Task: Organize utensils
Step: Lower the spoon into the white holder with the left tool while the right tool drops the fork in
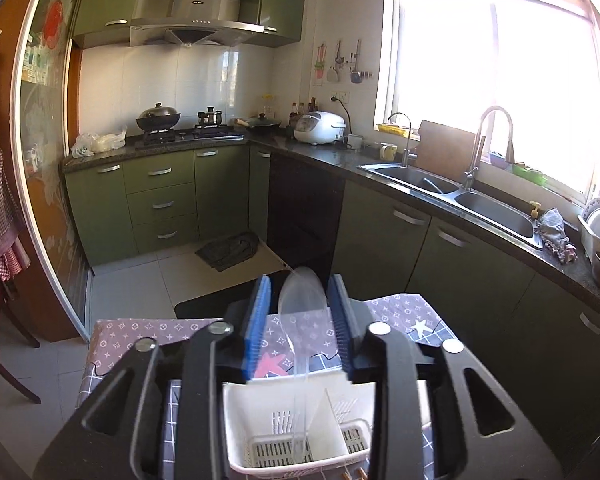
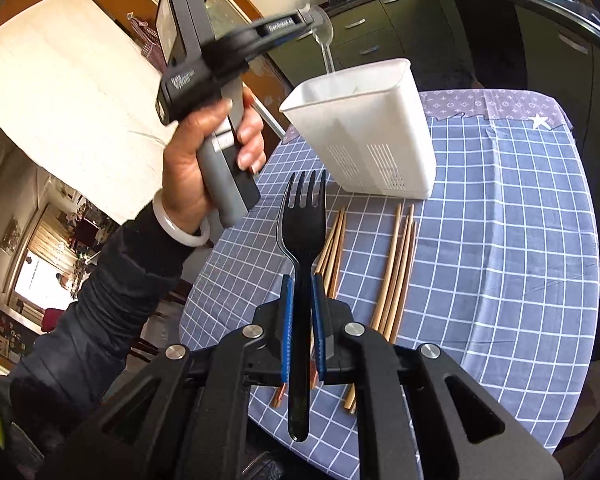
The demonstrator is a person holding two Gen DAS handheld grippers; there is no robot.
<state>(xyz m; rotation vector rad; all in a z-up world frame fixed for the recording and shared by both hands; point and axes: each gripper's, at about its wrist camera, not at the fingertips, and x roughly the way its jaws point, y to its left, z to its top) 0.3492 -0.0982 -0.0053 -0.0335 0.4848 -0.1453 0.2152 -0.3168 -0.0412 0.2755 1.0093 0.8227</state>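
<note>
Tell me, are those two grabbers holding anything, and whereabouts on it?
The right gripper clamps a black plastic fork on its handle. The left gripper has a clear plastic spoon between its fingers, handle down in the white plastic utensil caddy; grip unclear.

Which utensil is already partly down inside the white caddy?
The clear plastic spoon: its handle dips into the white caddy. The black fork is outside it, and the chopsticks lie on the tablecloth.

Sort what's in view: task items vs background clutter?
Task items:
- clear plastic spoon between the left gripper fingers, handle down in the white caddy
- black fork clamped in the right gripper
- chopsticks on the tablecloth

Just lying about:
- wok
- rice cooker
- sink
</note>
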